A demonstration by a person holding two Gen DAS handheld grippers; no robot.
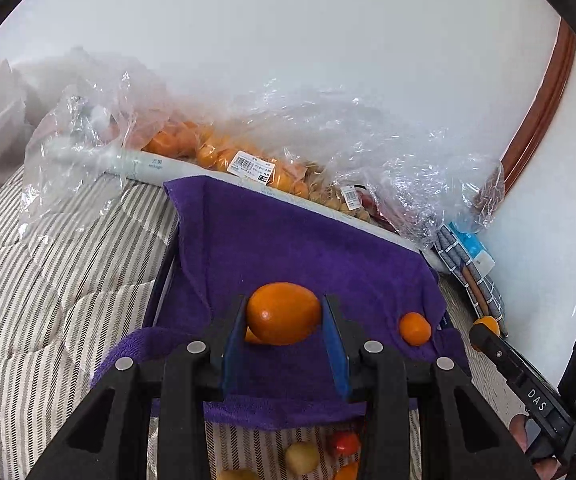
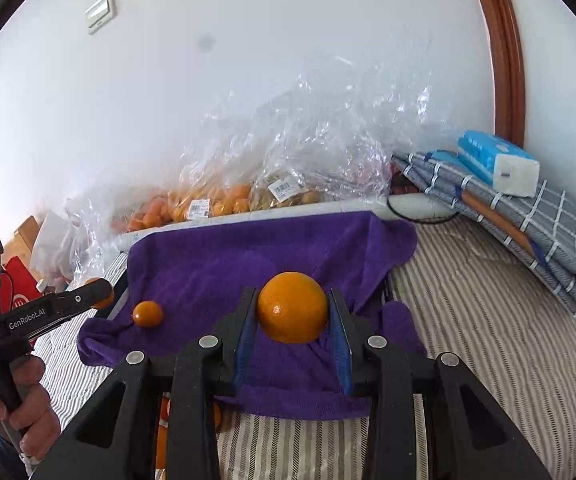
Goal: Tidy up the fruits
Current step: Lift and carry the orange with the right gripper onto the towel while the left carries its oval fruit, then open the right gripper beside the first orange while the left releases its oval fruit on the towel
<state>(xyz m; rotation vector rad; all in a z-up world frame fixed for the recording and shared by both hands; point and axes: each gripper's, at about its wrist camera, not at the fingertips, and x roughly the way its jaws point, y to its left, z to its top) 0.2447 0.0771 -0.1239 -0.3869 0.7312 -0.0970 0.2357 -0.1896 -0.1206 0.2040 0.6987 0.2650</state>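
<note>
We see the left gripper [image 1: 284, 320] clamped on an orange [image 1: 284, 313] above the purple towel [image 1: 288, 240]. A smaller orange [image 1: 415, 328] rests on the towel's right edge; bagged fruit [image 1: 224, 152] lies behind.

Striped bed cover [image 2: 467, 312] bearing a purple towel [image 2: 248, 252] ahead of the jaws. Clear fruit bags [image 2: 224, 196] lie beyond it; folded checked cloth [image 2: 527, 232] lies right of them.
</note>
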